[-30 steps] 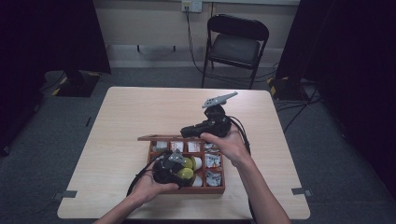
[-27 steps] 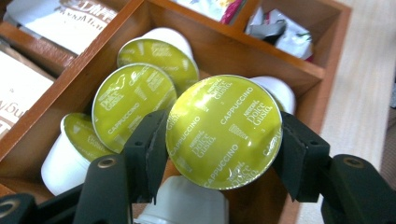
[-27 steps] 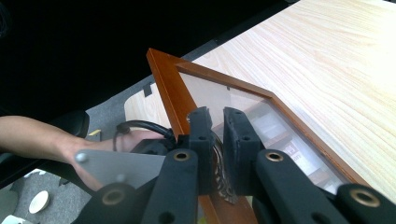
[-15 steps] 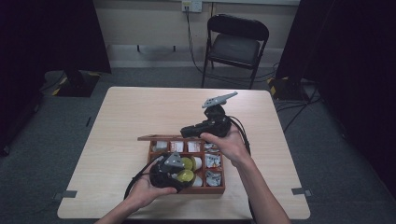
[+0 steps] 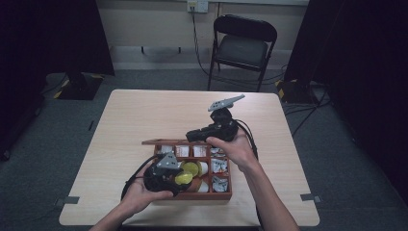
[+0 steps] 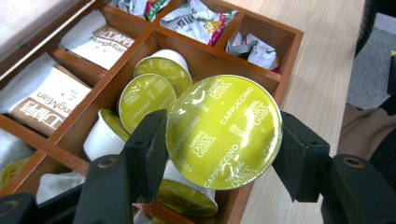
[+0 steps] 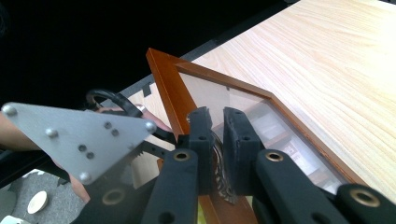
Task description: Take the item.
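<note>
A yellow-green cappuccino capsule (image 6: 224, 116) sits foil-side up between the jaws of my left gripper (image 6: 223, 133), which is shut on it just above the wooden compartment box (image 6: 261, 74). In the high view this gripper (image 5: 179, 179) hovers over the box's near left part with the capsule (image 5: 184, 178). More capsules (image 6: 147, 98) lie in the compartment below. My right gripper (image 7: 217, 121) is shut on the front edge of the box's glass-panelled lid (image 7: 163, 79), at a small metal clasp. It holds the lid (image 5: 163, 142) raised at the box's far side, where the right gripper (image 5: 193, 136) stands.
The box (image 5: 227, 195) sits near the front edge of a light wooden table (image 5: 144, 115). Other compartments hold paper sachets (image 6: 46, 100) and crumpled foil packets (image 6: 198, 21). A folding chair (image 5: 243, 43) stands beyond the table. Dark curtains flank the room.
My left gripper has lifted the capsule a little higher out of the box and drawn slightly leftward. The right gripper and the lid have stayed put.
</note>
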Demonstrator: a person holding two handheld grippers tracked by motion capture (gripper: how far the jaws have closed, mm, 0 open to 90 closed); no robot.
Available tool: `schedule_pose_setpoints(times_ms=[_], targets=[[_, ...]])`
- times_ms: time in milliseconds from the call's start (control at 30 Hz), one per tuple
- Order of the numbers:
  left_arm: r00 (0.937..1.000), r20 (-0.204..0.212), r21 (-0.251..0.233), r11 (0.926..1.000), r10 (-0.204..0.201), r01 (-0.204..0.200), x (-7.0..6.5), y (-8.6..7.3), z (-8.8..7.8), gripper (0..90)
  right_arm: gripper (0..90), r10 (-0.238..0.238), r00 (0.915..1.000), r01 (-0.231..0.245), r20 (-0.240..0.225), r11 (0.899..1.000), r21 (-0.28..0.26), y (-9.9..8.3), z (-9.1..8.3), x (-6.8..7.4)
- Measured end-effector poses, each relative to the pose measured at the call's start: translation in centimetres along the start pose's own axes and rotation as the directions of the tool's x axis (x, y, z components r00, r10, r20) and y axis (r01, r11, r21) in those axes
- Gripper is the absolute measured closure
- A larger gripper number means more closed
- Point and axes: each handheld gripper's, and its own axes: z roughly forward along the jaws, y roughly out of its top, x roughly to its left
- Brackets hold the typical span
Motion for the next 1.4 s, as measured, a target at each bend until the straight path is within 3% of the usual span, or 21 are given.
schedule_pose_setpoints(times_ms=[133,200,400,533,600,800,1000,1233,1400], targets=[[0.9999,-0.016,-0.029,0.9996,0.002,-0.002,-0.1,-0.4,-1.1,40.4,82.6,-0.001,1.0,0.001,-0.001,1.0,-0.001,0.0,0.0,0.0],[0.9998,-0.019,-0.013,0.9999,0.004,-0.005,0.0,-0.5,-1.4,40.5,82.6,-0.001,1.0,0.001,-0.001,1.0,-0.001,0.0,0.0,0.0],[0.9996,-0.024,-0.041,0.999,-0.015,0.014,0.4,-1.6,-3.2,40.5,82.6,0.0,1.0,0.0,0.0,1.0,-0.001,0.0,0.0,0.0],[0.9986,-0.036,-0.063,0.9974,-0.039,0.037,1.0,-2.4,-4.2,40.4,82.6,0.0,1.0,0.0,0.001,1.0,-0.001,0.0,0.0,0.0],[0.9954,-0.058,-0.071,0.9949,-0.076,0.072,1.6,-3.0,-4.9,40.5,82.6,0.001,1.0,-0.001,0.001,1.0,0.0,0.0,0.0,0.0],[0.994,-0.063,-0.114,0.9901,-0.09,0.082,2.7,-3.8,-6.4,40.4,82.6,0.0,1.0,0.0,0.001,1.0,0.0,0.0,0.0,0.0],[0.9866,-0.09,-0.121,0.9848,-0.136,0.125,3.9,-4.7,-7.3,40.4,82.6,0.0,1.0,0.0,0.001,1.0,-0.001,0.0,0.0,0.0],[0.9719,-0.124,-0.135,0.9736,-0.2,0.184,5.7,-6.4,-8.2,40.4,82.6,-0.001,1.0,0.001,0.001,1.0,0.0,0.0,0.0,0.0],[0.9656,-0.147,-0.131,0.9718,-0.215,0.196,6.6,-6.8,-8.7,40.4,82.6,-0.001,1.0,0.001,0.002,1.0,0.0,0.0,0.0,0.0]])
